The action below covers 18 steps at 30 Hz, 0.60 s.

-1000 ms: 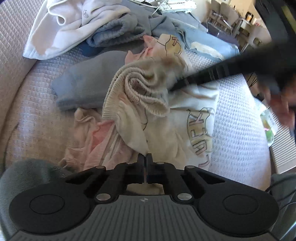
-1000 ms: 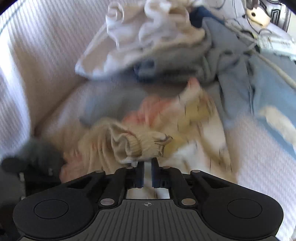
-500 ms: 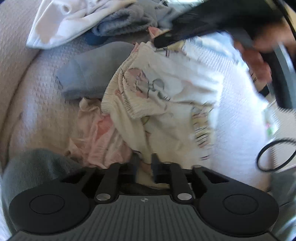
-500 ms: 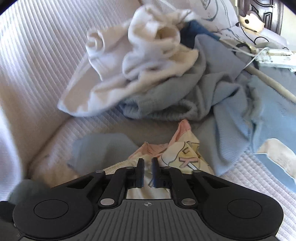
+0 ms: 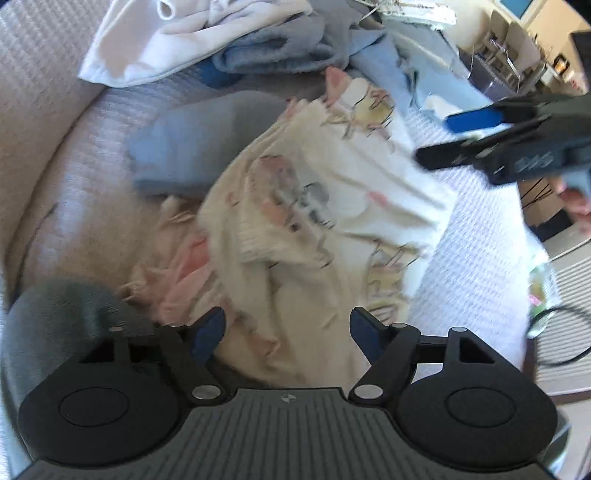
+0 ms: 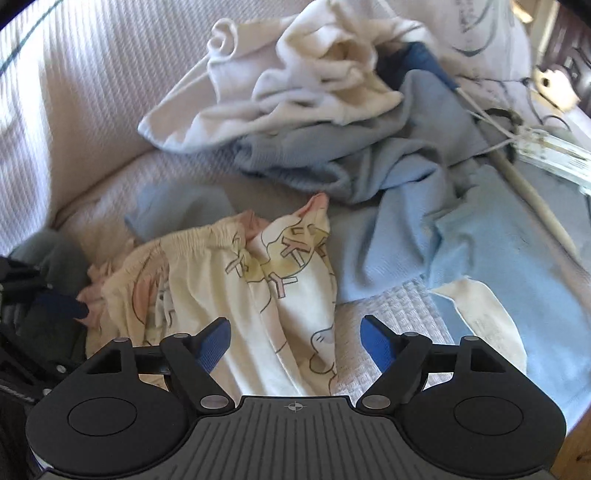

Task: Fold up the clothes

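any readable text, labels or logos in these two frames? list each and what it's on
No text reads cleanly in either view.
Printed shorts: block letter shapes in the cartoon print, cut by folds, no word readable.
Right hand-held gripper, seen from the left wrist view: pale marking on its body, too blurred to read.
White garment at top right: dark drawn lines, no letters I can make out.
Flat white object at the right edge: any print too small to read.

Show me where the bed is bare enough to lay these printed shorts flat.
Best patch: bare cover between the printed shorts and the light blue top. Also bare far left. The pile crowds the back.
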Motion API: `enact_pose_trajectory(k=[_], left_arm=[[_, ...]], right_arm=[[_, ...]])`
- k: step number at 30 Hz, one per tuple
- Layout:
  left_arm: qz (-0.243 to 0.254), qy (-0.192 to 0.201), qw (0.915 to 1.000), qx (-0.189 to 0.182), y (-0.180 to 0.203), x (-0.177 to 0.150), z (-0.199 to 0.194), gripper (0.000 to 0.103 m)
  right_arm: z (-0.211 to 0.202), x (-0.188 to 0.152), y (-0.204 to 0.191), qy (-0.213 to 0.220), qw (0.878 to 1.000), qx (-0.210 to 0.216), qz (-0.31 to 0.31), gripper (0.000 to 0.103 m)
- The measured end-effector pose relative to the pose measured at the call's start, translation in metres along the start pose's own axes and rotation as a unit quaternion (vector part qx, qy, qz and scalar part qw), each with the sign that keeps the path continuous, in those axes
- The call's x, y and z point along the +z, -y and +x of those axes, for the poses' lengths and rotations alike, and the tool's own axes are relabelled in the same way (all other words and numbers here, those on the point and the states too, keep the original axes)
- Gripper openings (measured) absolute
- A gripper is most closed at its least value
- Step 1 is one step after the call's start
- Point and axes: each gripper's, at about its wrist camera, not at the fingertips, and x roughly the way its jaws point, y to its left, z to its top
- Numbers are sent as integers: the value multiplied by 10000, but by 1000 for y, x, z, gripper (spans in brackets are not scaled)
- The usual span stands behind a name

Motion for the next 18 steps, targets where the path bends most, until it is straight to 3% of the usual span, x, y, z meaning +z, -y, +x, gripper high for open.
enact_pose_trajectory(k=[4,10,12,13,14,17,18], left_arm=[[-486,-226,9973,501,-1,0,19,72],[-571,-175,9959,676,7,2,34,75],[-546,-197,9963,628,7,3,33,72],[-532,-211,9966,600,6,3,33,72],[-539,-219,9968,548,6,4,31,72],[-664,-212,9970,346,4,6,24,72],[-664,-192,9972,293,4,6,20,72]], right_arm=[[21,4,4,-192,9994,256,-117,80],[58,6,6,-520,9970,542,-164,78],[64,5,5,-539,9974,475,-99,69],[63,4,4,-550,9975,445,-59,50],[61,5,6,-581,9969,515,160,24],[50,3,9,-654,9927,496,885,9],[43,1,7,-586,9926,464,955,9]])
